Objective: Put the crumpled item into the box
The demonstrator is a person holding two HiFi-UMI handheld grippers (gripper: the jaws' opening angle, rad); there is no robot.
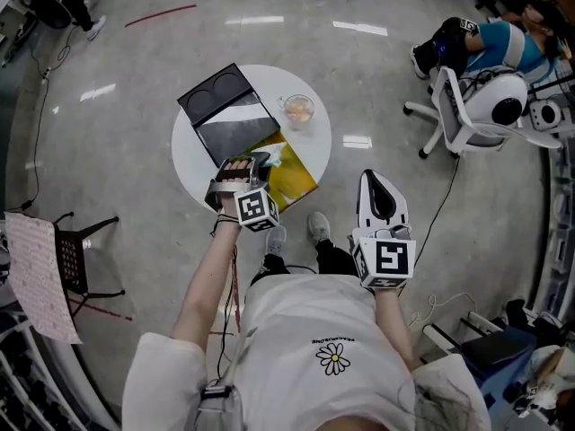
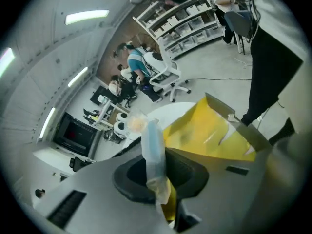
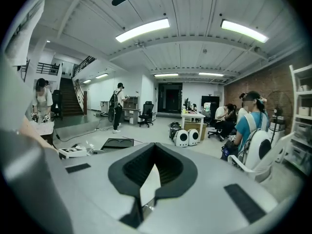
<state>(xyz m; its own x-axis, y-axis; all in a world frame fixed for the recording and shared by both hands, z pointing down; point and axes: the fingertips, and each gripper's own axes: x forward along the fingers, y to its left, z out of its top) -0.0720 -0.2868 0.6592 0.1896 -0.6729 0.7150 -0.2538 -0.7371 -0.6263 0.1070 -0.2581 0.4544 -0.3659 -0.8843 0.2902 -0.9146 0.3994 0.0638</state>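
Observation:
On the round white table (image 1: 321, 146) lies an open box with a yellow inside (image 1: 294, 180), also seen in the left gripper view as the yellow box (image 2: 210, 130). My left gripper (image 1: 255, 163) hangs over the table's near edge, right beside the box, and is shut on the crumpled item (image 2: 153, 152), a pale blue and clear wrapper with a yellowish end. The item sticks up out of the left gripper (image 2: 158, 186). My right gripper (image 1: 375, 178) is off the table to the right, level and shut, nothing held; the right gripper (image 3: 152, 179) looks across the room.
A black tray with two round hollows (image 1: 218, 94) and a clear plastic cup (image 1: 297, 109) are on the table's far side. A white office chair (image 1: 467, 106) stands at the right, a black chair (image 1: 76, 257) at the left. Cables run over the floor.

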